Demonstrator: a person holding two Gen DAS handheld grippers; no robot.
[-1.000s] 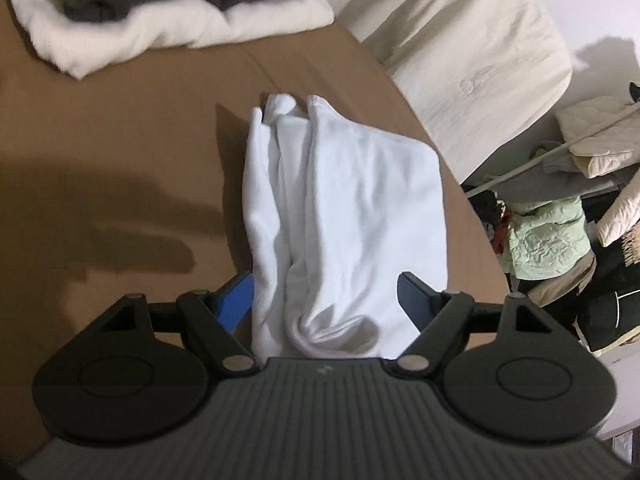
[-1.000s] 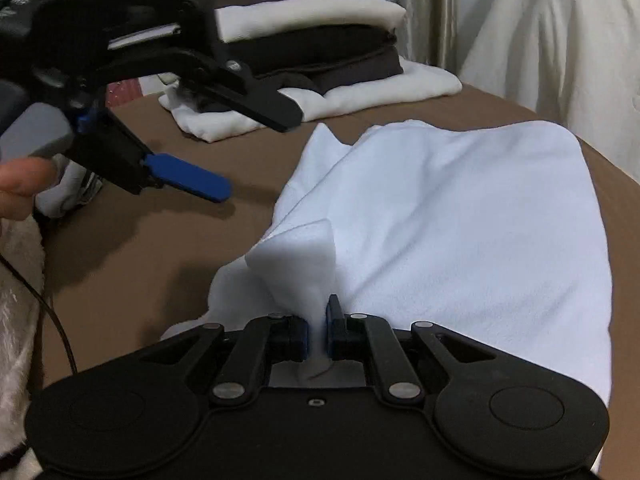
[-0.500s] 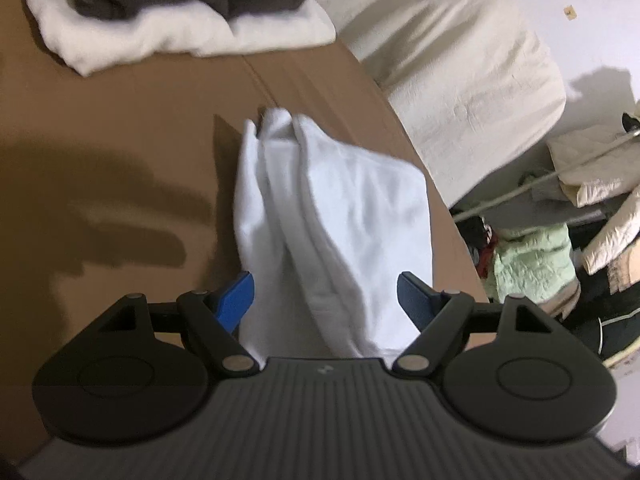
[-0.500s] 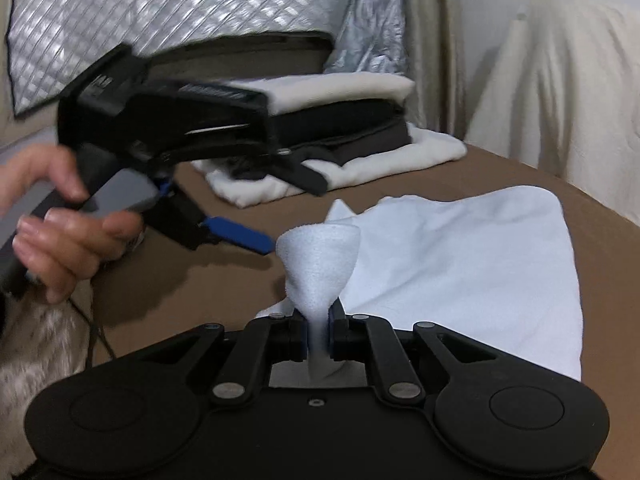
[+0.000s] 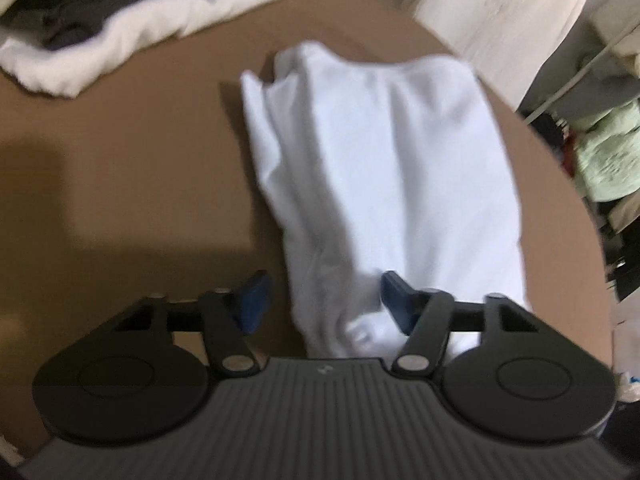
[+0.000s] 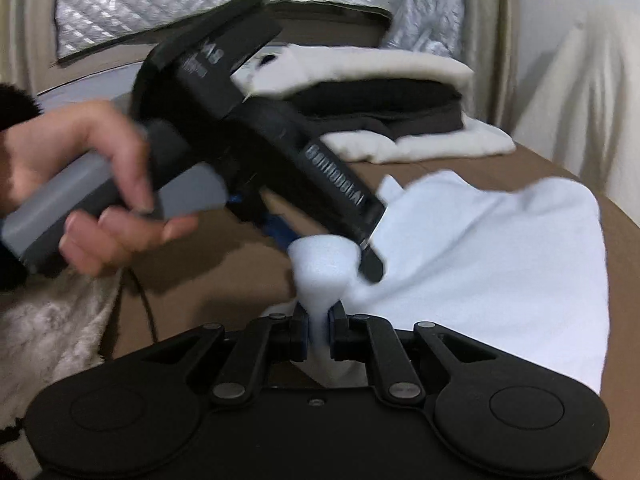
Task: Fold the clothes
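Presently on the surface: crumpled white cotton garment (image 5: 384,184), lying lengthwise on the brown bed cover (image 5: 132,168).
Right gripper (image 6: 318,334): fingers narrow, pinching a raised corner of the white garment.
Left gripper (image 5: 320,300): blue-padded fingers (image 5: 252,304) closing, the garment's near end between them; whether the pads touch it, cannot tell.
Left hand (image 6: 92,184): wrapped round the grey handle.
Background: folded stack of white and dark clothes (image 6: 380,108), well apart from the garment.
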